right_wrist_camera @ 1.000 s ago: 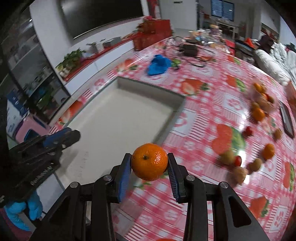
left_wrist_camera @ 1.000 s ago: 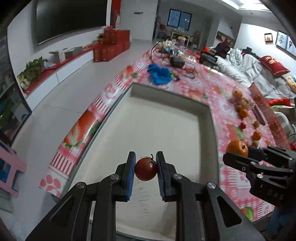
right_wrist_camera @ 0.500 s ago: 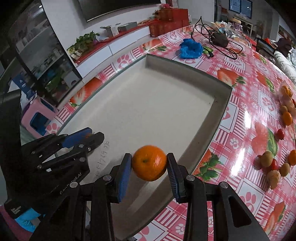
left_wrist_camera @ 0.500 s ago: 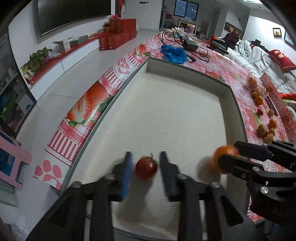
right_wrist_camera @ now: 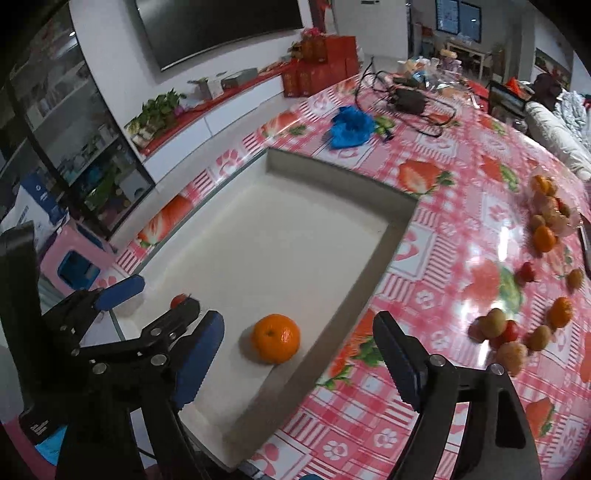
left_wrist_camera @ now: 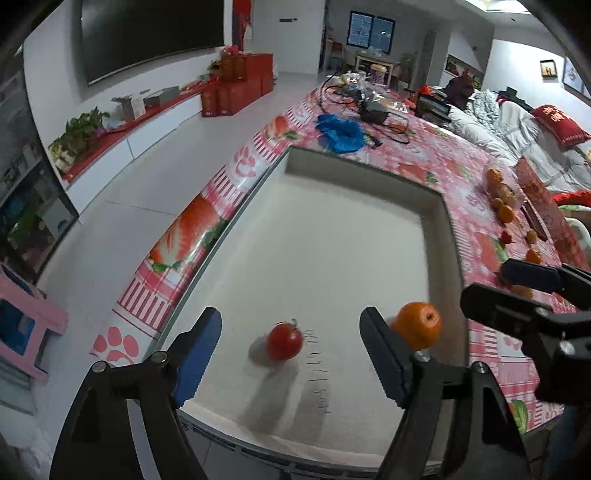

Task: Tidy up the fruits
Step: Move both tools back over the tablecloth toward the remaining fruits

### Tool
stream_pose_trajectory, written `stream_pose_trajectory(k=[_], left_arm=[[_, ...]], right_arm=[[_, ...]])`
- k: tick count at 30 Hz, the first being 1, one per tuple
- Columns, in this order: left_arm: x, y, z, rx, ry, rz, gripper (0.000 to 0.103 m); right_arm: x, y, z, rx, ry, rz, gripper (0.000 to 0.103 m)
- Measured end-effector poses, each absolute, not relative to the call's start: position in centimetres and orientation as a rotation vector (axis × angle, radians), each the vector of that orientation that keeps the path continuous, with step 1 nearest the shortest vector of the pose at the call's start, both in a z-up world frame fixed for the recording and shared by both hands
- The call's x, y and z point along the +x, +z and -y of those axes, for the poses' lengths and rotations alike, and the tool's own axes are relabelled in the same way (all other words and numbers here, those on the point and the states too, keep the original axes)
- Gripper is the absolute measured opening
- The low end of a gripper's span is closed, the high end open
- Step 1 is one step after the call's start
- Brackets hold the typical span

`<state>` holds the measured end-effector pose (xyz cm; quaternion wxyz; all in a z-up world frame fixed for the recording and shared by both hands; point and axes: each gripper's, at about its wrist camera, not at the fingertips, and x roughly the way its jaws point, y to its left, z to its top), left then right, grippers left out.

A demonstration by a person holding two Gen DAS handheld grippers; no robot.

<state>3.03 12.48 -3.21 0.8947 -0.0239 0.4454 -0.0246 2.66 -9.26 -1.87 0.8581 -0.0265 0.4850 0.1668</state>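
This is a home living room. Ahead and to the left of the left gripper (left_wrist_camera: 291,354), a large dark television (left_wrist_camera: 147,33) hangs on a white wall above a low white media cabinet (left_wrist_camera: 122,147) bearing a potted plant (left_wrist_camera: 79,131) and red gift boxes (left_wrist_camera: 236,92). Far ahead and to the right stands a sofa (left_wrist_camera: 517,125) with a red cushion (left_wrist_camera: 561,123). Beneath the gripper runs a long table under a strawberry-print cloth (left_wrist_camera: 436,155), with scattered fruit (right_wrist_camera: 517,332) lying to the right of the right gripper (right_wrist_camera: 299,350).

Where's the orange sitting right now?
The orange lies on the floor of the white tray, near its right wall, with the small red tomato to its left; in the right wrist view it sits between the open right tool's fingers.
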Motion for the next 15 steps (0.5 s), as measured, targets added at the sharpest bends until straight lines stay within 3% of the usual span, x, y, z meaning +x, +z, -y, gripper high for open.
stream_pose_trajectory(k=[4, 6, 15], left_arm=[[2.8, -1.8, -10.8, -0.027, -0.079, -0.907, 0.082], [2.8, -1.1, -9.8, -0.014, -0.096, -0.904, 0.082], [2.4, 2.4, -3.6, 0.026, -0.231, -0.88, 0.082]], right_arm=[[2.4, -1.1, 11.4, -0.03, 0.311, -0.998, 0.086], [2.2, -0.8, 12.8, -0.011, 0.288, -0.988, 0.103], [1.4, 1.1, 21.1, 0.101, 0.173, -0.935, 0.103]])
